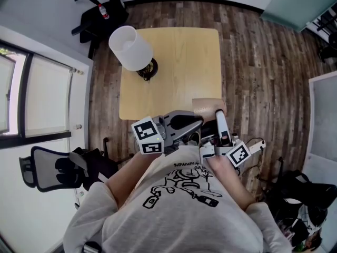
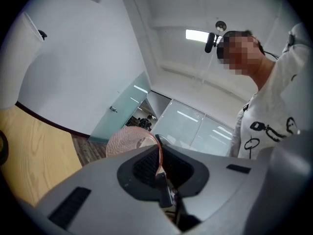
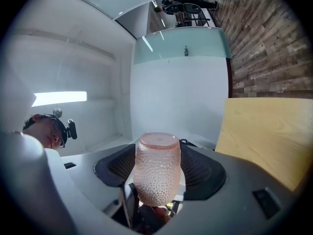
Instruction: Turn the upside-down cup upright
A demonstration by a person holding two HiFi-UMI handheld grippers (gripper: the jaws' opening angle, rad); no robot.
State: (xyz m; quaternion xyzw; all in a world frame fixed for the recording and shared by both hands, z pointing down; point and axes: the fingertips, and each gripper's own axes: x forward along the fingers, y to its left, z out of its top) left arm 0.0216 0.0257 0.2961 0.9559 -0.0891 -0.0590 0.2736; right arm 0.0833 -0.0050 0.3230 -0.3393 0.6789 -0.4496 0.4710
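A pink dimpled glass cup (image 1: 207,105) hangs over the near edge of the wooden table (image 1: 174,62), close to my chest. In the right gripper view the cup (image 3: 157,170) lies lengthwise between the two pads, its base pointing away from the camera. My right gripper (image 1: 219,115) is shut across its body. My left gripper (image 1: 201,124) comes in from the left. In the left gripper view the thin rim of the cup (image 2: 128,142) runs into the narrow gap of the left gripper (image 2: 159,156), which is shut on it. The cup's mouth is hidden.
A white lamp (image 1: 130,47) on a dark base stands at the table's far left. An office chair (image 1: 47,167) is at my left, a black stand (image 1: 100,12) behind the table, and bags (image 1: 305,194) at my right on the wood floor.
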